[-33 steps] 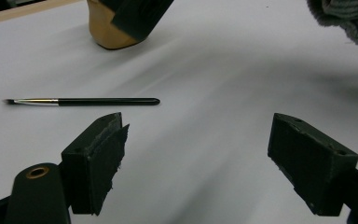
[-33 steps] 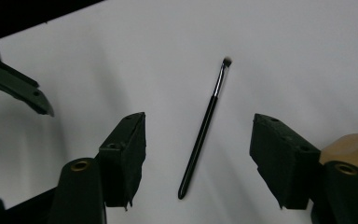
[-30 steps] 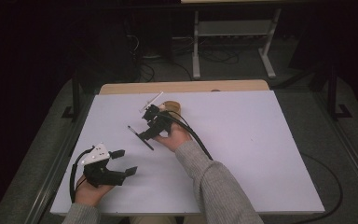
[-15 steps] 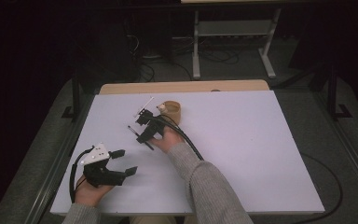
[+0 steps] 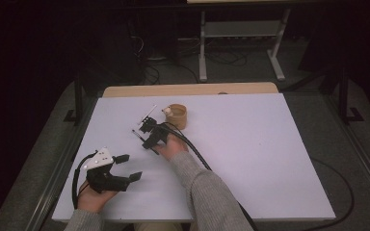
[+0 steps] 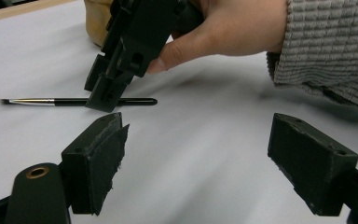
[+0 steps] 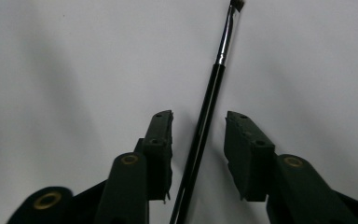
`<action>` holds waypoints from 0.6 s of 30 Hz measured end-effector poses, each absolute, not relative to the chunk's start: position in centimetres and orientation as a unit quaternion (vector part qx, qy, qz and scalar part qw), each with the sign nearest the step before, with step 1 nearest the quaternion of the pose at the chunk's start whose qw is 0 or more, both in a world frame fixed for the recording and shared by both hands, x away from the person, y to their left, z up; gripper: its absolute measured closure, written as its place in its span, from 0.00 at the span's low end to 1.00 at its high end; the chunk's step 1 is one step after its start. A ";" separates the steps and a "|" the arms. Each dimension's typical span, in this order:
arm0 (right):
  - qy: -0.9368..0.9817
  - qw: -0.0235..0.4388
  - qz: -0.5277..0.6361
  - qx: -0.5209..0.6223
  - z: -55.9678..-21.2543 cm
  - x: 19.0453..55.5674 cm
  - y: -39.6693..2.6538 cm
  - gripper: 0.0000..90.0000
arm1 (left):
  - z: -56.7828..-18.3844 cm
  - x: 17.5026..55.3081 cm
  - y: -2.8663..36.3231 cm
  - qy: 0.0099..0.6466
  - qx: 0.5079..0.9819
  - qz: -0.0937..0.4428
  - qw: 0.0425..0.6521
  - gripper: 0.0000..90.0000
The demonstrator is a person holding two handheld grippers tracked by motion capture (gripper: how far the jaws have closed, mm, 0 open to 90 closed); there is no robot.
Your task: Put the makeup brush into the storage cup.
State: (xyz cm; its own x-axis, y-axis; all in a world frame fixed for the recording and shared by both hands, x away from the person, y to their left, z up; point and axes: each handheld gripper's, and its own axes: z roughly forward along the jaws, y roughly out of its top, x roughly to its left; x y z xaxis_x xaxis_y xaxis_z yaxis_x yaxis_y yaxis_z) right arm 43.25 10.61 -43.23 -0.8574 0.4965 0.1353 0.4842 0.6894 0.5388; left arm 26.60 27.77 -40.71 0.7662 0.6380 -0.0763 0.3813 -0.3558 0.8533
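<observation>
With the right gripper (image 7: 198,128) lowered over the thin black brush (image 7: 204,135), its 2 jaws spread on either side of the handle and not yet touching it, I judge I'm at the grasp step. That brush lies flat on the white table (image 5: 270,159), a little way from the tan cup (image 5: 177,116). Next I'd close squarely on the handle before lifting, while my left gripper (image 5: 125,168) rests released nearby, holding nothing.
</observation>
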 end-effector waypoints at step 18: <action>0.918 0.042 0.293 0.263 -43.5 42.4 10.8 0.92 | -40.7 26.6 27.7 0.313 0.813 0.136 0.473 0.20</action>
